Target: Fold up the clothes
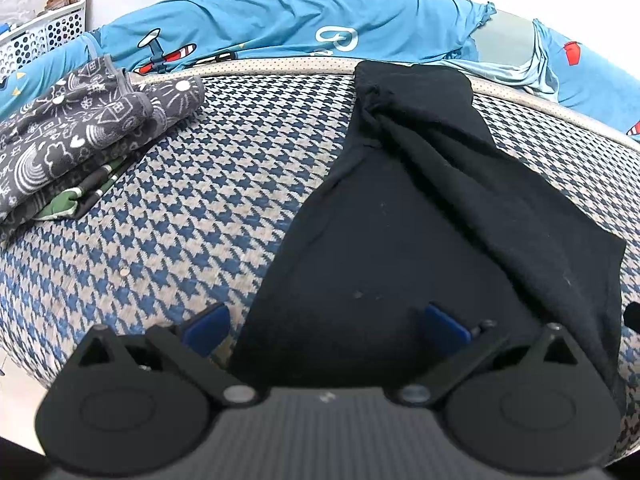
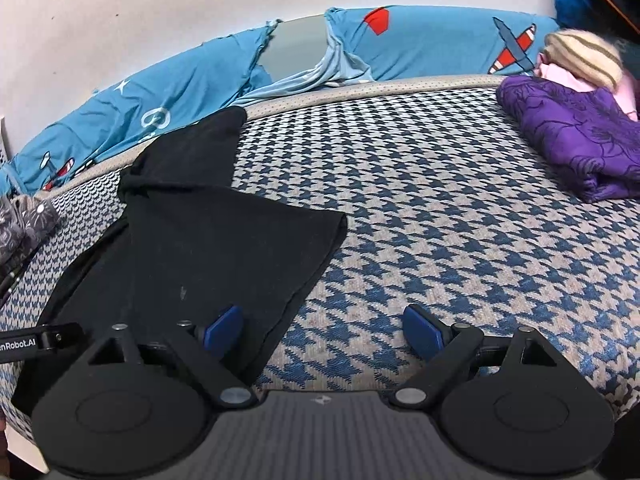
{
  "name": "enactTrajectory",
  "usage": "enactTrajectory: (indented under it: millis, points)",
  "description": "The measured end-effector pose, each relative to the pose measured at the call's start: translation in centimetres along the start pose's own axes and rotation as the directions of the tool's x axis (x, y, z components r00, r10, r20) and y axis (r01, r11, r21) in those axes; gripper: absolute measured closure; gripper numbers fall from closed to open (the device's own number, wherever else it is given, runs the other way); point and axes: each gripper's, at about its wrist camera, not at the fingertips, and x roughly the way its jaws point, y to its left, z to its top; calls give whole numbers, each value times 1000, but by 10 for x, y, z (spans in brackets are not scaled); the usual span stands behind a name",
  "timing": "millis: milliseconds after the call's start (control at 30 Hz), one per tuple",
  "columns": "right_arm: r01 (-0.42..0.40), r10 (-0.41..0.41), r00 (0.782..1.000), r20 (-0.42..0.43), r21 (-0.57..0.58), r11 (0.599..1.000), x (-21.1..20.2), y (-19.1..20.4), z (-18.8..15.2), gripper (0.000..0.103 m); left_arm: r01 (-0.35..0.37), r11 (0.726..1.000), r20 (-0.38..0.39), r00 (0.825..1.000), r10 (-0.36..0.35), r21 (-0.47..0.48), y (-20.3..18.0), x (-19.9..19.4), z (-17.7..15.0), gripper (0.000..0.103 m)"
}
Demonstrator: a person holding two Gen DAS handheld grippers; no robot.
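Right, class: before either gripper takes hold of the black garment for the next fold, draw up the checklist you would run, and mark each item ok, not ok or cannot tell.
1. Left gripper open: ok, fingers spread wide.
2. Right gripper open: ok, nothing between its fingers.
3. Black garment lying on the houndstooth surface: ok, though its far end droops over the edge.
4. Garment smooth: not ok, it is bunched and twisted at the far end.
5. Clear of the grey patterned clothes and the purple garment: ok, bare surface lies between.
6. Which kind of garment it is: cannot tell.
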Motion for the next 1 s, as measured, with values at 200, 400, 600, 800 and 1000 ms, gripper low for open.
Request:
enactTrajectory:
  millis: [200, 400, 600, 800, 1000]
  points:
    - [18, -18, 1000, -1, 10, 1000, 0, -2, 2, 16, 16, 1000, 4, 1000, -16, 4, -6, -1, 2, 0]
    - [26, -26, 1000, -2, 18, 1000, -2, -5, 7, 16, 24, 1000, -2, 1000, -24, 5, -15, 0, 6, 0]
    - [22, -22, 1000, 1, 44, 999, -9, -11, 13, 16, 42, 999, 9, 999, -42, 8, -26, 0, 10, 0]
    - [12, -13, 1000, 15, 88, 996, -17, -20, 18, 16, 64, 998, 19, 998, -64, 9, -37, -1, 14, 0]
    - [28, -28, 1000, -4, 92, 995, -11, -23, 17, 16, 80, 997, 24, 996, -81, 18, -46, 0, 17, 0]
